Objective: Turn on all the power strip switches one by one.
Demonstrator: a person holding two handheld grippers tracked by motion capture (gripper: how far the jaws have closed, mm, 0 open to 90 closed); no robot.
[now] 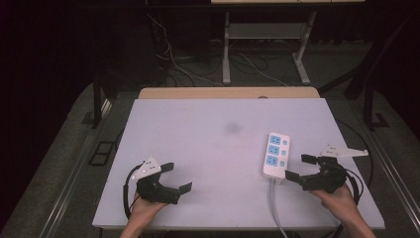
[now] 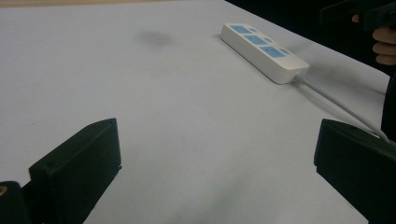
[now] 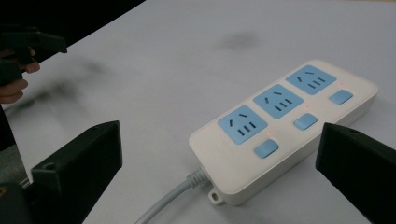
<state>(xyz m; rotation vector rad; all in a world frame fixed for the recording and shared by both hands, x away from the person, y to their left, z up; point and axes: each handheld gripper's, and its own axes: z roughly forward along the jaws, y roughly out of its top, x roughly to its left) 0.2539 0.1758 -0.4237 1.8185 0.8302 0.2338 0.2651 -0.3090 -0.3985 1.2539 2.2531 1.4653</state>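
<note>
A white power strip point(image 1: 276, 154) with three blue sockets and three blue switches lies flat on the right half of the white table point(image 1: 198, 148). Its grey cable point(image 1: 274, 203) runs toward the front edge. My right gripper point(image 1: 296, 166) stands open just right of the strip's cable end, apart from it. In the right gripper view the power strip point(image 3: 285, 126) lies ahead between the wide jaws of the right gripper point(image 3: 219, 137). My left gripper point(image 1: 179, 177) is open and empty at the front left. From the left gripper point(image 2: 217, 158) the power strip point(image 2: 264, 51) lies far off.
A faint dark smudge point(image 1: 233, 128) marks the table's middle. A wooden strip point(image 1: 228, 92) borders the far edge. Beyond it, desk legs point(image 1: 226, 54) and loose cables point(image 1: 173, 62) lie on the dark floor. A metal rail point(image 1: 74, 178) runs along the left side.
</note>
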